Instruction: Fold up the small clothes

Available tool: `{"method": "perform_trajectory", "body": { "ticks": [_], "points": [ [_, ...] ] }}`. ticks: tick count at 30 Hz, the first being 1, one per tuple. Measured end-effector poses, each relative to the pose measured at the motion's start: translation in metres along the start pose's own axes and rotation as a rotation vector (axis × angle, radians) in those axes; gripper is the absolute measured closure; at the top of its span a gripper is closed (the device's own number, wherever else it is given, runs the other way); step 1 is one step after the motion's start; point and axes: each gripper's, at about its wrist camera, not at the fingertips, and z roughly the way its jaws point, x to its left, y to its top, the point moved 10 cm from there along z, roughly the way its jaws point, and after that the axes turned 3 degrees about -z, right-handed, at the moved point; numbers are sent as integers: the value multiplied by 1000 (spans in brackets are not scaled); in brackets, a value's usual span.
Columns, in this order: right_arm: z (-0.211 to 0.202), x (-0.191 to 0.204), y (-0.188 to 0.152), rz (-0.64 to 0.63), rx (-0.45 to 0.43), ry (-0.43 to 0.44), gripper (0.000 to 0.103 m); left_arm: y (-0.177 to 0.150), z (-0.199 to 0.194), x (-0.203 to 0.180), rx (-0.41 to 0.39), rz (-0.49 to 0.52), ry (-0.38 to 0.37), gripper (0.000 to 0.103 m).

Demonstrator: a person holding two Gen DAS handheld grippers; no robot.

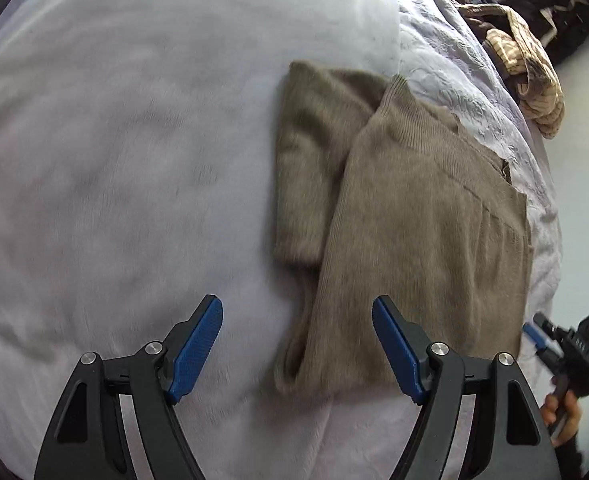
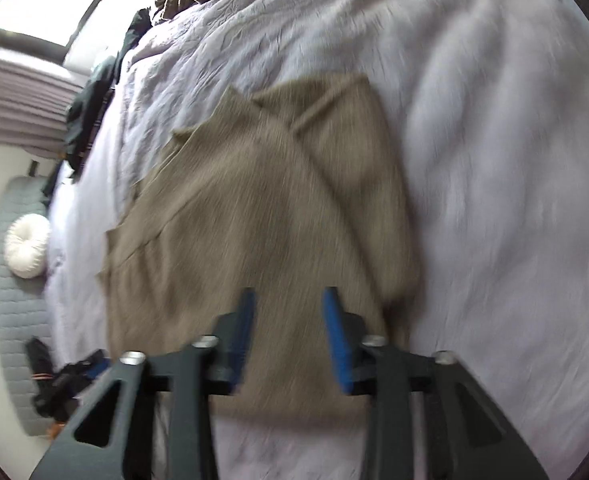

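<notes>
A khaki knitted sweater point(image 1: 406, 216) lies flat on the pale bed cover point(image 1: 114, 160), its sleeve folded across the body. My left gripper point(image 1: 296, 308) hovers above the garment's near left edge, open wide, nothing between its blue pads. In the left wrist view the right gripper point(image 1: 534, 330) shows at the far right edge, held by a hand. In the right wrist view the same sweater point(image 2: 254, 200) fills the middle. My right gripper point(image 2: 288, 300) hangs over the garment's near hem with its jaws apart and no cloth pinched.
A heap of beige and dark clothes point(image 1: 522, 56) lies at the far end of the bed. Beside the bed sit a grey quilted mat point(image 2: 18, 300) with a round white cushion point(image 2: 26, 246) and dark items point(image 2: 54, 380) on the floor.
</notes>
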Motion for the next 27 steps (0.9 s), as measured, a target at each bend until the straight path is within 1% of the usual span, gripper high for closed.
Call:
{"method": "perform_trajectory", "body": {
  "ticks": [1, 4, 6, 8, 9, 11, 13, 14, 15, 16, 17, 18, 19, 21, 23, 24, 25, 27],
  "points": [
    [-2, 0, -9, 12, 3, 16, 43, -7, 1, 3, 7, -33, -13, 25],
    [-8, -4, -38, 84, 12, 65, 43, -31, 5, 9, 35, -118, -63, 25],
    [-8, -15, -56, 179, 20, 115, 43, -42, 11, 8, 54, -156, -93, 25],
    [-1, -27, -66, 264, 20, 131, 43, -52, 20, 5, 79, -201, -138, 25],
    [1, -35, -69, 297, 14, 128, 43, -55, 25, 2, 91, -222, -159, 25],
    [6, -47, -67, 368, -17, 156, 43, -55, 31, -1, 89, -235, -166, 25],
    [9, -54, -60, 441, -68, 211, 43, -50, 35, -4, 59, -230, -153, 25],
    [12, -57, -57, 470, -81, 230, 45, -47, 36, -5, 40, -231, -147, 25],
    [15, -59, -54, 496, -89, 246, 52, -44, 36, -5, 25, -233, -153, 35],
    [18, -62, -51, 514, -85, 243, 89, -41, 35, -8, 7, -228, -165, 49],
    [21, -61, -50, 509, -67, 228, 94, -39, 33, -10, -2, -209, -168, 80],
    [21, -60, -48, 488, -54, 201, 94, -37, 31, -13, -6, -185, -170, 85],
    [16, -53, -42, 429, -54, 173, 94, -35, 25, -14, -21, -168, -172, 85],
    [0, -35, -34, 309, -64, 150, 94, -33, 7, -20, -70, -104, -162, 85],
    [-15, -18, -26, 200, -71, 133, 94, -33, -3, -26, -97, -49, -145, 85],
    [-19, -15, -25, 161, -69, 114, 94, -33, -4, -27, -101, -29, -132, 85],
    [-19, -15, -23, 116, -57, 77, 94, -32, -1, -26, -103, -17, -116, 85],
    [-10, -22, -23, 91, -29, 28, 94, -36, 11, -19, -74, -17, -87, 85]
  ]
}}
